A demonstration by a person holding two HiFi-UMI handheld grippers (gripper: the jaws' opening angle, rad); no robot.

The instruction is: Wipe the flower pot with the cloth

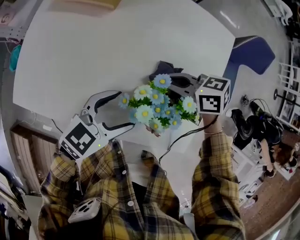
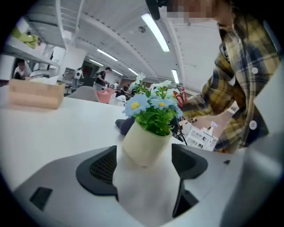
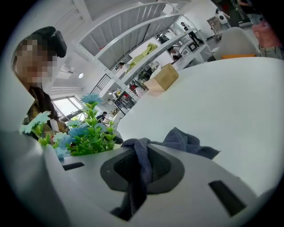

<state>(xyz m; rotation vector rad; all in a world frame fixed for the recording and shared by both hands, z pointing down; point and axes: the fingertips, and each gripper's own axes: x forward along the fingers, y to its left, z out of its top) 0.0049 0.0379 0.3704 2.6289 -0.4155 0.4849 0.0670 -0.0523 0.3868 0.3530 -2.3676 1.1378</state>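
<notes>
A cream flower pot (image 2: 145,144) with blue and white daisies (image 1: 157,110) stands on the white table (image 1: 117,42), leaning a little in the left gripper view. My left gripper (image 1: 124,110) is open, its jaws either side of the pot's base without touching it (image 2: 144,166). My right gripper (image 1: 177,84) is on the far right side of the flowers, shut on a dark grey-blue cloth (image 3: 138,166). The rest of the cloth (image 1: 164,68) trails onto the table behind the plant. From the head view the flowers hide most of the pot.
A wooden box (image 1: 84,4) sits at the table's far edge. A black cable (image 1: 180,137) runs over the near table edge below the plant. A blue chair (image 1: 253,51) and a person (image 1: 262,131) are off to the right.
</notes>
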